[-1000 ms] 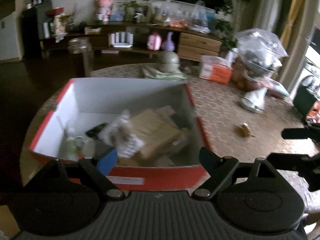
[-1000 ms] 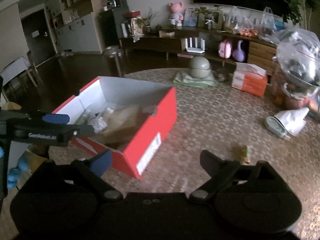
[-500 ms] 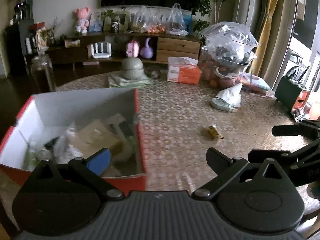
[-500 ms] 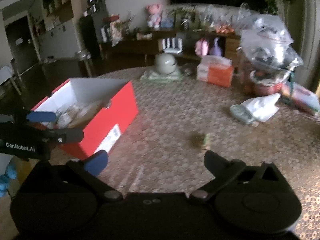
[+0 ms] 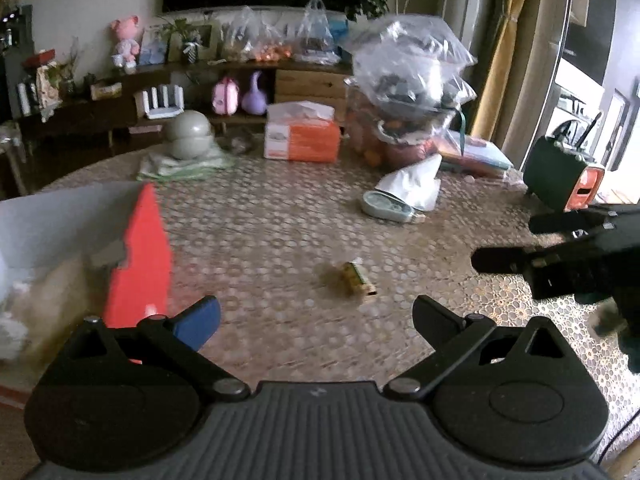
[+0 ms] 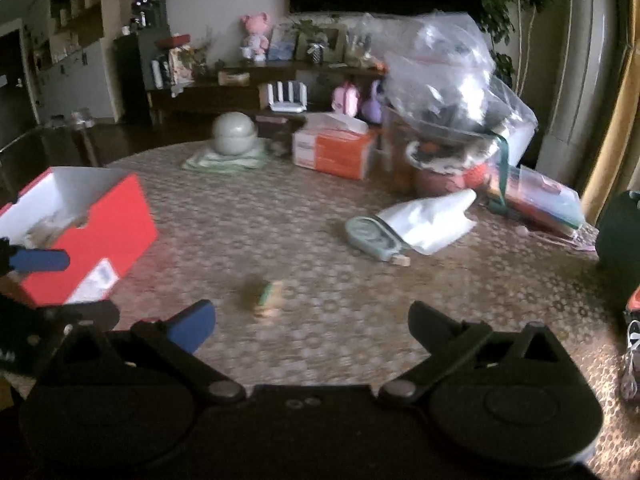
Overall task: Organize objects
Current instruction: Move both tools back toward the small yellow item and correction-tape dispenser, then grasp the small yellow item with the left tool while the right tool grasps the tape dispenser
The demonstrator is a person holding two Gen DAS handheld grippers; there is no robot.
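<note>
A small yellow-green packet (image 5: 357, 278) lies alone on the patterned table, a little ahead of my left gripper (image 5: 316, 316), which is open and empty. It also shows blurred in the right wrist view (image 6: 269, 298), just ahead of my right gripper (image 6: 311, 320), also open and empty. The red shoebox (image 5: 138, 256) with white inside holds several wrapped items and stands at the left; in the right wrist view it (image 6: 86, 232) is at far left. The right gripper's fingers (image 5: 516, 260) show at the right edge of the left wrist view.
At the back of the table stand an orange tissue box (image 5: 302, 140), a grey-green round pot on a cloth (image 5: 188, 138), a big clear bag of things (image 5: 412, 92), a white pouch with a teal case (image 5: 400, 196), and a dark green box (image 5: 560, 178).
Both grippers have swung right, away from the red box. The box has slid to the left of both views and the small packet now lies centred ahead of each gripper.
</note>
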